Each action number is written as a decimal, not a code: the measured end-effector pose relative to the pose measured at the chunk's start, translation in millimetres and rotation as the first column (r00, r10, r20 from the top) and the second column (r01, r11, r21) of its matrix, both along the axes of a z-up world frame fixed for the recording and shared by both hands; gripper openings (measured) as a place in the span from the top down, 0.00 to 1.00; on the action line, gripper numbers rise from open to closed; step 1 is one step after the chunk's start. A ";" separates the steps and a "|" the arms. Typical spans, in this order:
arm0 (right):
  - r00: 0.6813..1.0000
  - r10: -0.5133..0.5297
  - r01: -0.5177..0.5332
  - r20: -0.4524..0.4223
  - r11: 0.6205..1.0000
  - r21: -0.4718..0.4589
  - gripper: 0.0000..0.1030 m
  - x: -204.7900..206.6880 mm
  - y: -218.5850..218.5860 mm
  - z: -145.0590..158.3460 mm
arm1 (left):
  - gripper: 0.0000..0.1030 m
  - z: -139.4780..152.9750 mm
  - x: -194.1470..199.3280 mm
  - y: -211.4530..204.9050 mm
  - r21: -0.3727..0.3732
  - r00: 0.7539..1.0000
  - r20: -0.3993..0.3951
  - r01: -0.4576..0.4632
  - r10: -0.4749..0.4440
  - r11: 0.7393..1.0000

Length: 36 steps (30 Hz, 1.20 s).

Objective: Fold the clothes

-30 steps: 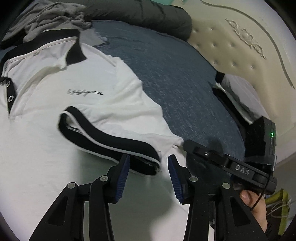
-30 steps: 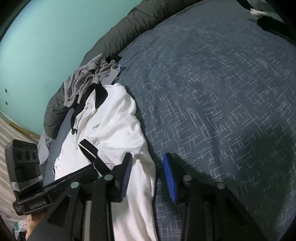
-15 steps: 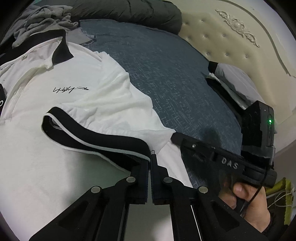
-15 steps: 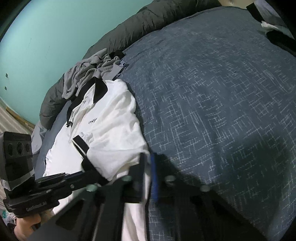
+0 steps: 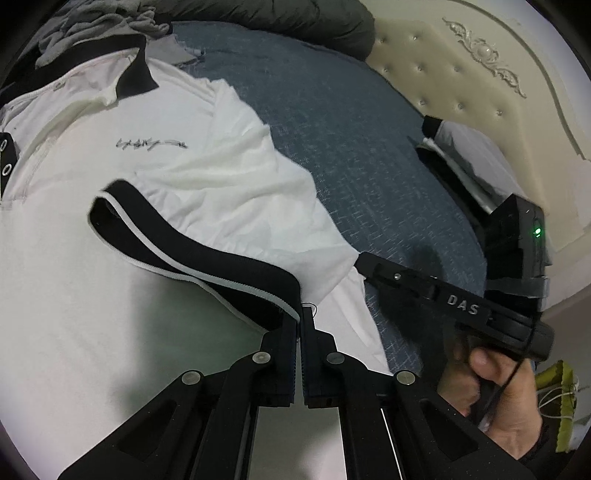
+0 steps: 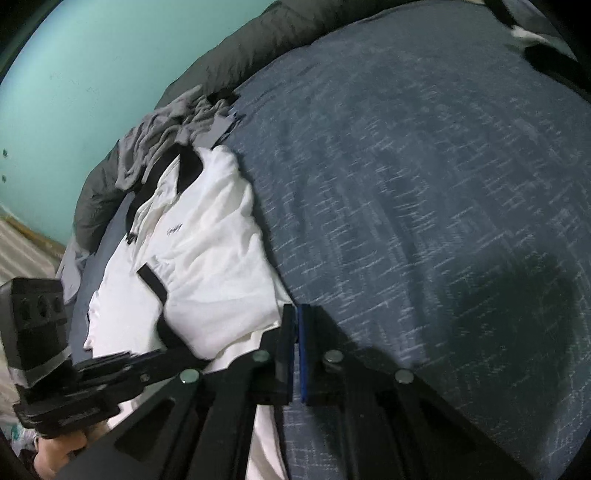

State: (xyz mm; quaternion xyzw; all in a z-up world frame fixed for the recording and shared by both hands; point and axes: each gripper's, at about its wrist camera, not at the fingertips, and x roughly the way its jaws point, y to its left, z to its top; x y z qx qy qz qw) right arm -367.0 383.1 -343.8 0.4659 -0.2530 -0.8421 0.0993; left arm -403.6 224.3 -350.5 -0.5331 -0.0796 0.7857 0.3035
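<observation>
Left wrist view: left gripper clamps the white polo shirt's black-banded sleeve cuff; right gripper pinches that white polo shirt's side edge, sleeve stretching away leftward.

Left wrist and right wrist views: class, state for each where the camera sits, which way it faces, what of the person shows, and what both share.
Left wrist view: on the left gripper, facing the cream tufted headboard; shut on the white polo shirt's black sleeve cuff; the right hand shows.
Right wrist view: on the right gripper, facing the teal wall; shut on the shirt's edge; the left hand shows.
Shared: white polo shirt, blue woven bedspread, crumpled grey garment.
</observation>
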 end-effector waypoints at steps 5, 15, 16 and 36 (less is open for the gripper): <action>0.998 -0.046 0.044 -0.044 0.998 -0.046 0.97 1.4 5.7 11.1 | 0.70 12.3 1.0 -10.5 -0.013 0.999 -0.021 -0.025 0.025 1.000; 0.995 -0.086 0.079 -0.052 0.988 -0.134 0.71 -4.3 15.3 6.6 | 0.58 45.0 -58.0 -32.1 -0.047 0.990 -0.092 -0.115 0.111 0.992; 0.995 -0.082 0.074 -0.052 0.988 -0.134 0.71 -5.1 13.5 6.6 | 0.58 45.5 -68.9 -30.0 -0.050 0.989 -0.096 -0.121 0.116 0.991; 0.999 -0.010 0.006 -0.044 0.995 -0.100 0.95 -9.5 1.1 -3.6 | 0.96 11.5 -191.8 5.3 -0.053 0.990 -0.055 -0.136 0.133 0.989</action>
